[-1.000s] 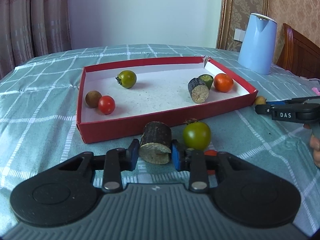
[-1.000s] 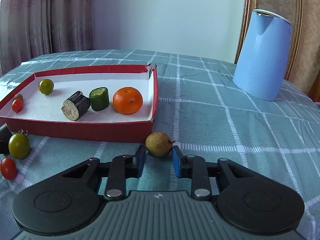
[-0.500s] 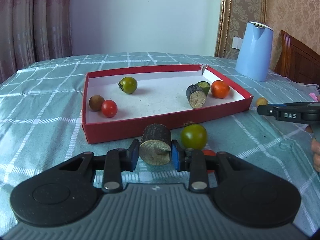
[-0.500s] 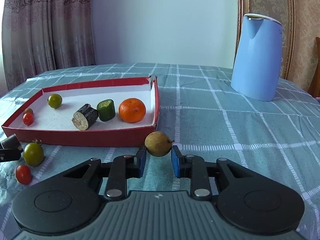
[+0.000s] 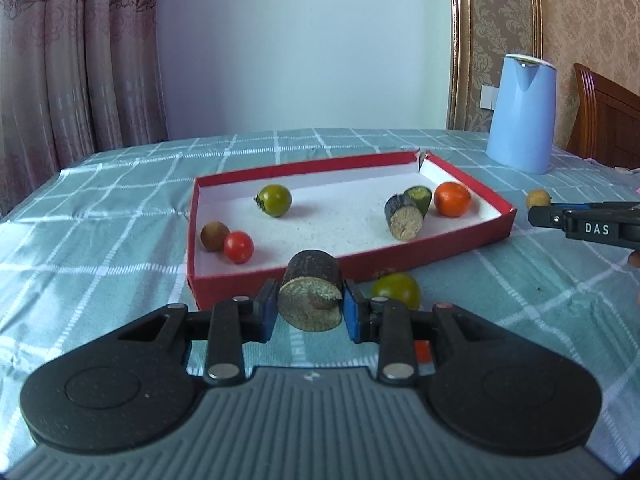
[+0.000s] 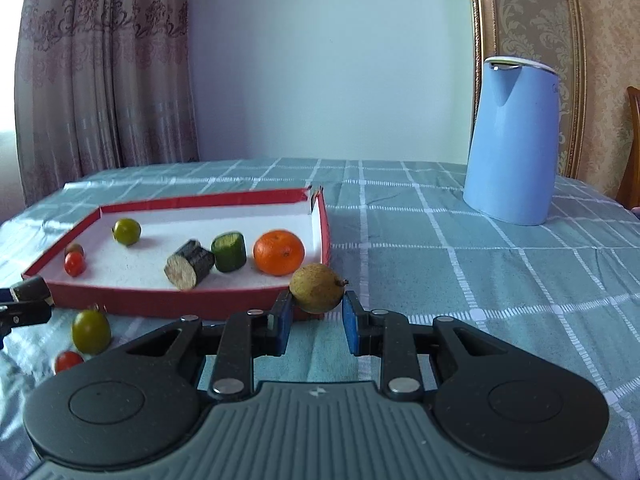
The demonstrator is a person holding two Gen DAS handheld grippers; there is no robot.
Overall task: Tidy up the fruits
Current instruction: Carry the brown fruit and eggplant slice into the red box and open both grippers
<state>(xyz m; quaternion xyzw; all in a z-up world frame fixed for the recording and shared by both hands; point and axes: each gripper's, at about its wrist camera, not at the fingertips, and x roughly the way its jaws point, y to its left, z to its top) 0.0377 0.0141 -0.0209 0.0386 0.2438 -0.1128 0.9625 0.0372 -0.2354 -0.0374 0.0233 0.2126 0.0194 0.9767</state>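
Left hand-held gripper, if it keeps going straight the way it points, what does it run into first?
Probably the near wall of the red tray. The left hand-held gripper, shut on the dark cut stalk piece, points right at it. Depth is unclear, so it might pass over the rim.

Tray (image 5: 472,236) sits mid-table (image 5: 120,208); kettle (image 5: 522,114) far right behind it; two tomatoes (image 6: 91,331) lie near-left, just before the tray's near wall.
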